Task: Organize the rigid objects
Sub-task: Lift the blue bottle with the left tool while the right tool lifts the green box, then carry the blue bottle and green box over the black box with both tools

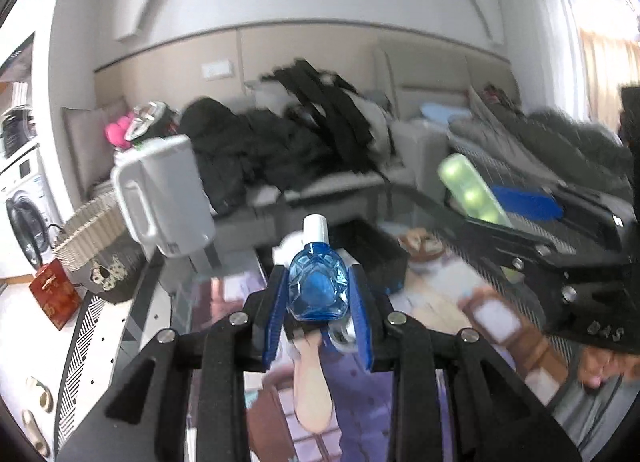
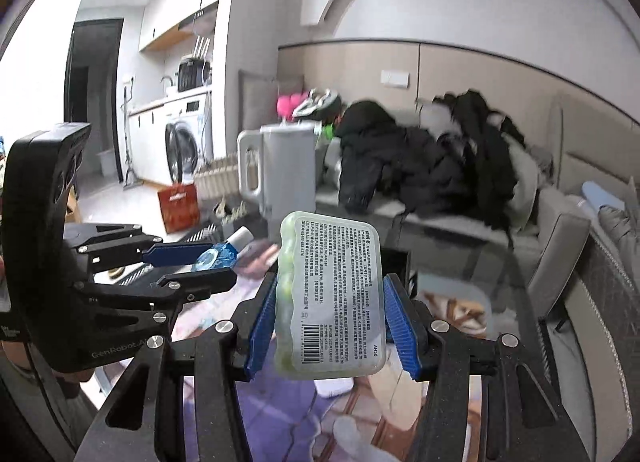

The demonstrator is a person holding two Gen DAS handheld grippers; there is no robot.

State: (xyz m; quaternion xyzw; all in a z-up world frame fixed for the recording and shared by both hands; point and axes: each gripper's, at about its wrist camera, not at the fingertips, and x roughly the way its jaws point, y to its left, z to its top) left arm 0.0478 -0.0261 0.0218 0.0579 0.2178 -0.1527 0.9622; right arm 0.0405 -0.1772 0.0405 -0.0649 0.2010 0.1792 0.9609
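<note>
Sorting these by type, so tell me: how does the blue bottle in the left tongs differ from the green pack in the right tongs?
The blue bottle is clear, faceted and white-capped; the green pack is cloudy, flat and rectangular, with a printed label and barcode. The bottle is small and narrow between the left tongs; the pack spreads the right tongs much wider. Both are held upright, off the table.

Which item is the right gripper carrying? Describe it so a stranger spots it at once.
Start at the sofa heaped with black coats, then come forward over the glass table. The right gripper is shut on a flat translucent green case, held upright, with a printed label and barcode. The left gripper beside it holds a small blue bottle instead.
</note>
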